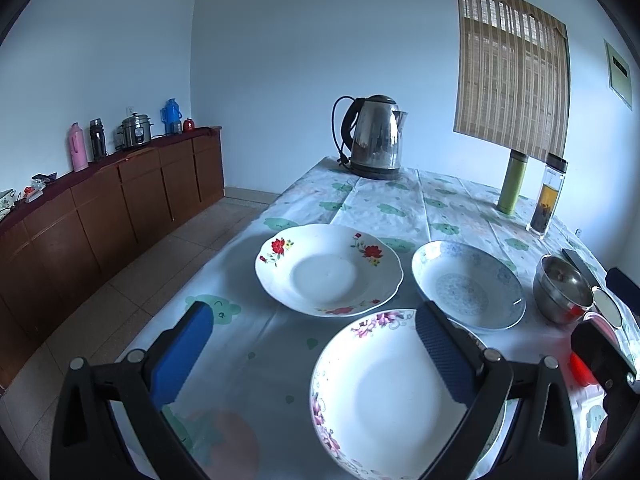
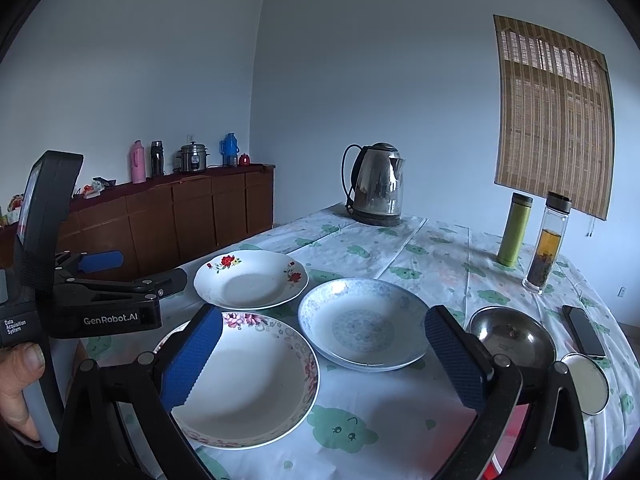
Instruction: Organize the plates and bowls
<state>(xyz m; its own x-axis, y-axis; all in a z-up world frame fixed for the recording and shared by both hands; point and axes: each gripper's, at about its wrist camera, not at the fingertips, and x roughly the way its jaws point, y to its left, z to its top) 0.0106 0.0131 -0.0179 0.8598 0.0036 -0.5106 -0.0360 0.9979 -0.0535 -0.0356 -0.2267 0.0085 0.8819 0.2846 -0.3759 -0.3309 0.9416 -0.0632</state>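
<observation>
Both hand-held grippers, left (image 1: 316, 354) and right (image 2: 324, 354), hang wide apart, grasping nothing, over the worktop (image 2: 420, 256). The pink-flower plate (image 2: 248, 380) lies at 7 o'clock, the red-flower plate (image 2: 250, 280) at 10, the blue bowl (image 2: 364, 328) in the middle, the steel bowl (image 2: 516, 336) at 3.

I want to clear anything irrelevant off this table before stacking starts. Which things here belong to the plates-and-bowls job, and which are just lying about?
For the job: red-flower plate, pink-flower plate, blue-patterned plate, steel bowl.

Lying about: kettle, green flask, tea bottle, phone, small round lid.
</observation>
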